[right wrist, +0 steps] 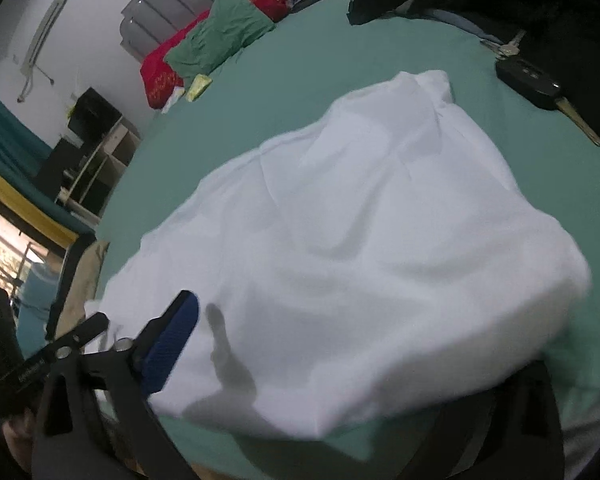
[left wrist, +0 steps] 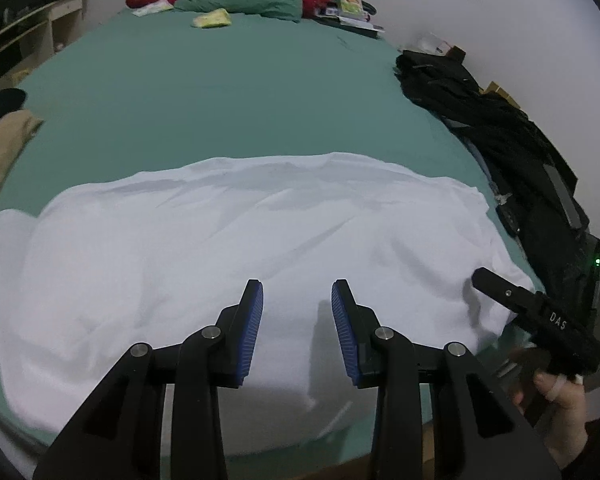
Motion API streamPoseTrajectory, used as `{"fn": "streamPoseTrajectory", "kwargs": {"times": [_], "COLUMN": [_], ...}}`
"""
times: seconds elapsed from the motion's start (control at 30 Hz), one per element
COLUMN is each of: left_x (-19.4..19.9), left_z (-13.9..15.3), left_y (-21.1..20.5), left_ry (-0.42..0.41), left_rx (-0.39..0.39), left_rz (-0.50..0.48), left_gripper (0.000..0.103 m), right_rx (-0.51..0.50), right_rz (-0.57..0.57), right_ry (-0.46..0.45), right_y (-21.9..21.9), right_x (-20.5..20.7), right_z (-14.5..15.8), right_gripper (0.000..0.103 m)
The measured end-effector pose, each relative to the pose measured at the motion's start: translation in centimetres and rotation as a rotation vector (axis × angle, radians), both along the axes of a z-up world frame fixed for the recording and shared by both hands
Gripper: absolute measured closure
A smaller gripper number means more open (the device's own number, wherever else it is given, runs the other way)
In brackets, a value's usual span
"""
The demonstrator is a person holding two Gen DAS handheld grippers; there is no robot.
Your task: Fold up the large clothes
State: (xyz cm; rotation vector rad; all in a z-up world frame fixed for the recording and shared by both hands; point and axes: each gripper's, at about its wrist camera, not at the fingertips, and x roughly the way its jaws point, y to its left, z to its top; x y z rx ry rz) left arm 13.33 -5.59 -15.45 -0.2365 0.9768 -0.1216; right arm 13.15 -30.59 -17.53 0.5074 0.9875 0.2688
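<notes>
Green bedsheet [left wrist: 228,92] carries a limp, light white garment [left wrist: 240,240], best pinched at its near hem; left gripper [left wrist: 297,320] and right gripper [right wrist: 340,360] stand apart, empty.

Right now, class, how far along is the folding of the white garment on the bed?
Done: the white garment lies on the green sheet, apparently folded over already. In hand: nothing; the left hand-held gripper hovers open above it, and the right hand-held gripper grips no cloth. Left: further folds, probably.
</notes>
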Motion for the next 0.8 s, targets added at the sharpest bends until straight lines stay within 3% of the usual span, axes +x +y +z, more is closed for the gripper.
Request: {"fn": "streamPoseTrajectory", "kwargs": {"times": [0.07, 0.17, 0.27, 0.33, 0.4, 0.43, 0.47, 0.8], "left_x": [1.0, 2.6, 4.3, 4.6, 4.6, 4.6, 4.6, 4.6], "left_z": [-0.3, -1.1, -3.4, -4.3, -4.3, -4.3, -4.4, -4.0], "left_y": [-0.1, -0.3, -0.8, -0.9, -1.2, -1.3, -1.3, -0.4], "left_ry": [-0.005, 0.008, 0.091, 0.092, 0.088, 0.086, 0.083, 0.093], "left_rx": [-0.015, -0.024, -0.023, -0.015, 0.010, 0.016, 0.021, -0.014], "left_rz": [0.000, 0.007, -0.007, 0.003, -0.005, -0.008, -0.011, -0.040], "left_gripper": [0.065, 0.065, 0.065, 0.065, 0.065, 0.065, 0.065, 0.065], "right_rx": [-0.010, 0.076, 0.120, 0.139, 0.169, 0.217, 0.222, -0.009], "right_rz": [0.001, 0.027, 0.063, 0.072, 0.075, 0.093, 0.105, 0.242], "right_ry": [-0.011, -0.045, -0.048, -0.044, -0.041, -0.024, -0.021, -0.171], "right_y": [0.6, 1.1, 2.2, 2.8, 2.8, 2.9, 3.1, 9.4], "right_x": [0.6, 1.3, 2.1, 2.8, 3.3, 3.6, 3.7, 3.1], "right_z": [0.1, 0.3, -0.1, -0.5, -0.8, -1.2, -1.2, 5.6], "right_gripper": [0.000, 0.000, 0.004, 0.017, 0.062, 0.076, 0.083, 0.088]}}
